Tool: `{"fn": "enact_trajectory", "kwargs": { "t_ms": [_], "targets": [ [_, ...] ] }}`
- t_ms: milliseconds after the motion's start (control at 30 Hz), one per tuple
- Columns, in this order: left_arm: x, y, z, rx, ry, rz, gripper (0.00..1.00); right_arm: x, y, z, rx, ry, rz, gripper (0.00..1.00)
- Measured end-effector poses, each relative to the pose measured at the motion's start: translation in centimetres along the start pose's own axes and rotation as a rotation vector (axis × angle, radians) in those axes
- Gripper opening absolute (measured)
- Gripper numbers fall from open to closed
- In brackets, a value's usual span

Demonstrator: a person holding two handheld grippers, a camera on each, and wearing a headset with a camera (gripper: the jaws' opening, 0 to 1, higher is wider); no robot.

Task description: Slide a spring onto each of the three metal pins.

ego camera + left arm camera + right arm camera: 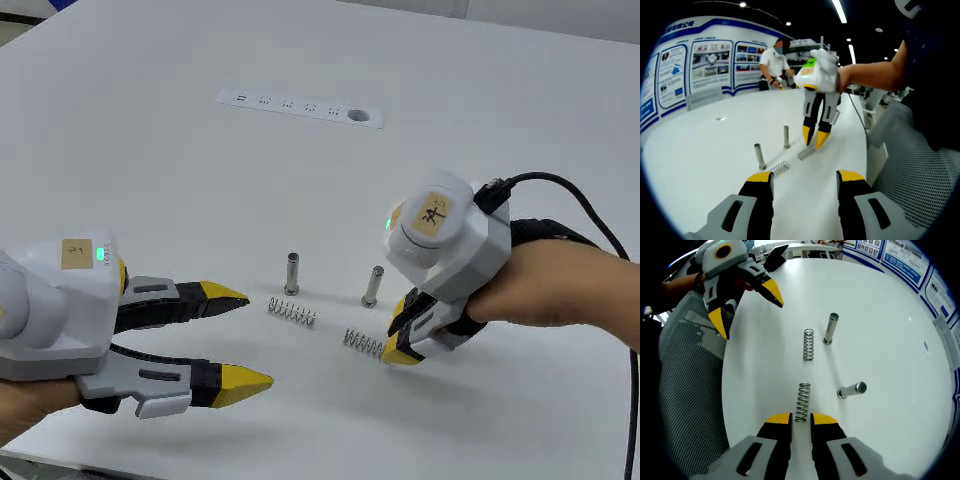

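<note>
Two short metal pins [291, 273] [373, 286] stand upright and bare on the white table [150, 180]. Two springs lie flat in front of them, one [292, 312] nearer the left pin and one [363, 343] to its right. My right gripper [396, 350] points down at the right spring's end. In the right gripper view its jaws [801, 419] stand narrowly apart astride that spring's [801, 402] near end, and the spring rests on the table. My left gripper [243, 338] hovers wide open at the lower left, holding nothing, a little short of the left spring [780, 168].
A white strip with a round hole [300, 106] lies farther back on the table. A black cable [600, 230] trails from my right gripper. A mesh chair [920, 180] stands at the table's near edge. A person [774, 62] stands at the far end.
</note>
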State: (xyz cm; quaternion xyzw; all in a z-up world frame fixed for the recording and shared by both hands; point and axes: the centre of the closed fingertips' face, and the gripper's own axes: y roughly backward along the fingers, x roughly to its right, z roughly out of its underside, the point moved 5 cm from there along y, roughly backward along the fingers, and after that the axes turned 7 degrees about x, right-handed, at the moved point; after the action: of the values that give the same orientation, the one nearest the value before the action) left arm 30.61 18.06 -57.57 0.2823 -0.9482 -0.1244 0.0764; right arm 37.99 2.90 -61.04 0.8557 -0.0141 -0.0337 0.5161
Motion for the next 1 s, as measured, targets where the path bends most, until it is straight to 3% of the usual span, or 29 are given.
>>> {"fn": "enact_trajectory", "kwargs": {
  "t_ms": [633, 1000],
  "targets": [
    [0.3, -0.2, -0.3, -0.007, -0.011, 0.015, 0.5, 0.0, -0.9, 0.6, -0.028, 0.01, 0.024, 0.12],
    [0.7, -1.4, -0.9, -0.046, -0.057, 0.088, 0.46, -0.8, 0.8, -0.6, 0.001, 0.039, 0.011, 0.11]
  ]
}}
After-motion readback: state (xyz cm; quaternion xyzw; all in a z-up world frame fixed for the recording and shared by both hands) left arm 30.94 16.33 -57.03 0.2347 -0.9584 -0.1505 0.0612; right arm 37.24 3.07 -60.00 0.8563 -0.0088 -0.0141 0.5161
